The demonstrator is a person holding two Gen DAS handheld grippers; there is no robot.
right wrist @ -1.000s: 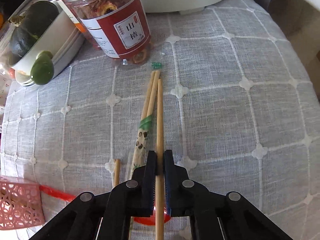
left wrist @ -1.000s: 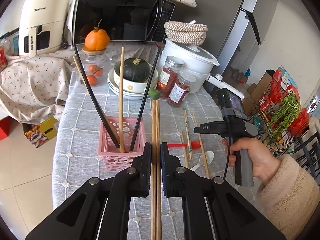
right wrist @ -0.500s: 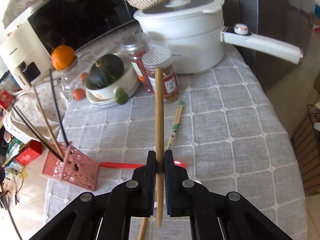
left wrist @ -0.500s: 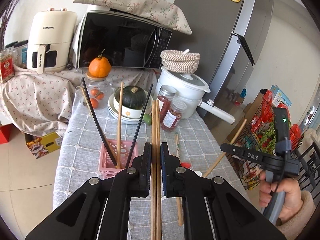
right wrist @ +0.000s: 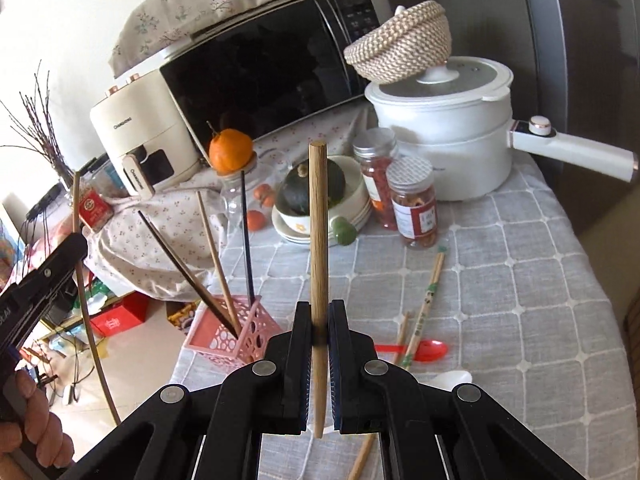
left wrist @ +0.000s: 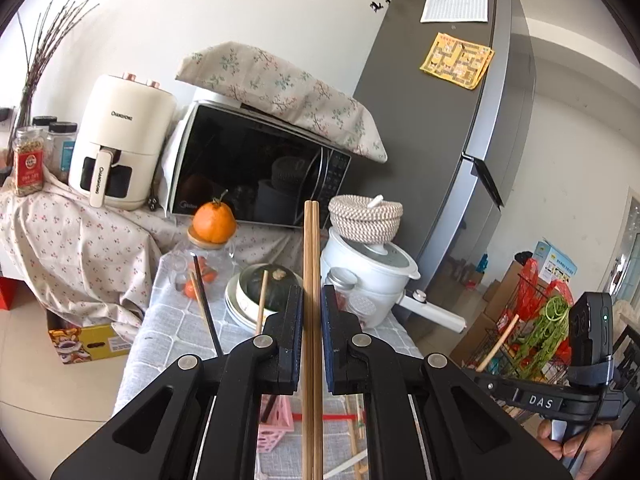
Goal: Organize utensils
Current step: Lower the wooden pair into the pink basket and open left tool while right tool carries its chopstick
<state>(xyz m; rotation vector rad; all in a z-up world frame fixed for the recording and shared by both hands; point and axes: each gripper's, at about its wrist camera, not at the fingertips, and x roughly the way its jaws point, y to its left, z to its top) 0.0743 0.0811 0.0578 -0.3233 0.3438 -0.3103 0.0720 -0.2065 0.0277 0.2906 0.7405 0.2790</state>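
Right gripper (right wrist: 319,332) is clamped on one wooden chopstick (right wrist: 318,240), now raised clear of the tablecloth (right wrist: 520,280) where it lay a second ago. Left gripper (left wrist: 312,320) grips a chopstick pair (left wrist: 311,280), likewise lifted. Ahead and left of the right gripper, the pink basket (right wrist: 236,336) holds four sticks. Judgement: pickup complete; insertion remains.

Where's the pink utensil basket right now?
In the right wrist view the pink utensil basket sits low and left of centre at the table's near-left edge, left of the red spoon, with chopsticks standing in it.
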